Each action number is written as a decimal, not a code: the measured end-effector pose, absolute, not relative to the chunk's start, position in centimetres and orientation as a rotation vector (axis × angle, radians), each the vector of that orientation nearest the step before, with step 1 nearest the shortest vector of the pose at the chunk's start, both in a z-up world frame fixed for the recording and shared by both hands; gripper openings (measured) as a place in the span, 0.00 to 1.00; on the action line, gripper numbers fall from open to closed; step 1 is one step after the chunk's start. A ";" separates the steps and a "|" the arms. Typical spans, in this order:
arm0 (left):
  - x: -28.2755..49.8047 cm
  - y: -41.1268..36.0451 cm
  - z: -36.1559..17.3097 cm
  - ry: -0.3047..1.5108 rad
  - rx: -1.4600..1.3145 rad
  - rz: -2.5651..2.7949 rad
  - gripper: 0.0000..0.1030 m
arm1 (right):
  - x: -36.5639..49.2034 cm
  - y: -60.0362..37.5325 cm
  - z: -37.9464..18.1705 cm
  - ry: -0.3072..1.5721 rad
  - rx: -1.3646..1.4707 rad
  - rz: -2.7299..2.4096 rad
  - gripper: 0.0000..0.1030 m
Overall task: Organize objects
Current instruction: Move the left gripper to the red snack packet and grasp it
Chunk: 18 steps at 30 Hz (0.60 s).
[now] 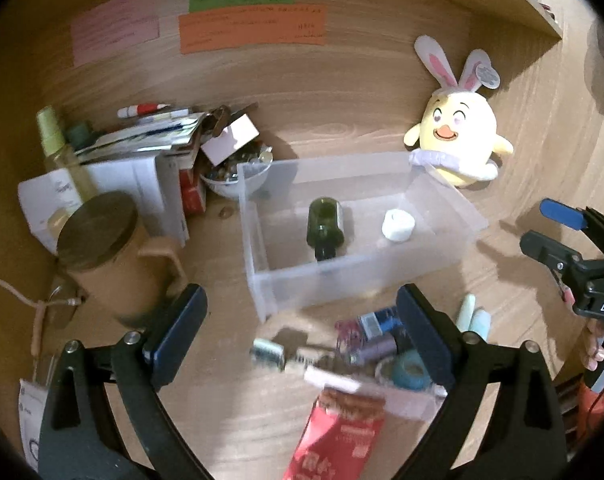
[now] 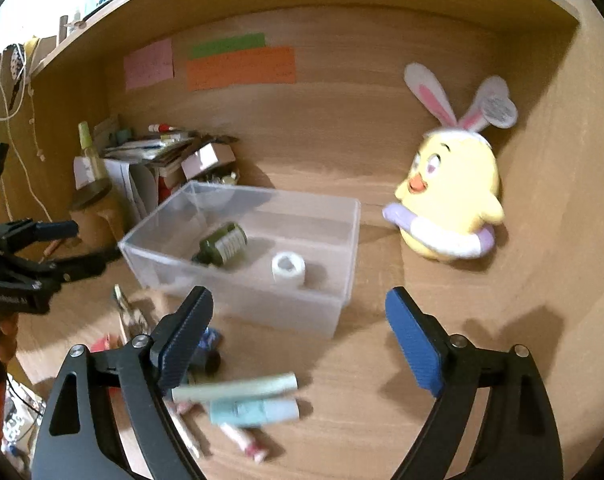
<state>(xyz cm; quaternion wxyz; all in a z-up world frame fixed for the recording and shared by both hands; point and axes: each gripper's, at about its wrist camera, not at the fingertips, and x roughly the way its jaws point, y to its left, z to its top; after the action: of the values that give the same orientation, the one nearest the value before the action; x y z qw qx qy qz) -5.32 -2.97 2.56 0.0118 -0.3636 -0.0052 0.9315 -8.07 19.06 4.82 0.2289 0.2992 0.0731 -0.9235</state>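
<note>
A wooden worktop (image 1: 342, 120) with a swirling grain is seen, closed in at the back by a wooden wall (image 2: 342, 128). On that wall, coloured paper notes (image 1: 254, 24) are stuck: a green strip above an orange sheet, a pink sheet to their left. Above the notes, a wooden shelf (image 2: 102, 20) is carried. The scene is lit warmly, with soft shadows cast on the worktop.

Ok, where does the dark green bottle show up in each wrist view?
Left wrist: green bottle lies centre frame, inside the clear bin, cap toward the camera.
Right wrist: green bottle lies left of centre, in the bin's left half.
Shared landmark: white tape roll beside it.
</note>
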 end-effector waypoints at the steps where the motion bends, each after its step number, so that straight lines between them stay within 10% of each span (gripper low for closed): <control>1: -4.9 -2.9 2.5 -0.013 -1.134 2.909 0.94 | -7.6 19.4 4.5 0.194 0.829 -2.543 0.84; 18: 0.6 -2.1 -4.1 -0.129 -1.326 2.807 0.94 | 0.3 21.3 -2.9 0.145 1.031 -2.427 0.74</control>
<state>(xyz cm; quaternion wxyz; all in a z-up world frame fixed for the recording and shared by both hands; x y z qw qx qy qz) 0.58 -2.10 -4.10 0.0170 -0.4268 -0.0416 0.9032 0.32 21.33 -2.86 0.2477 0.3780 0.0531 -0.8905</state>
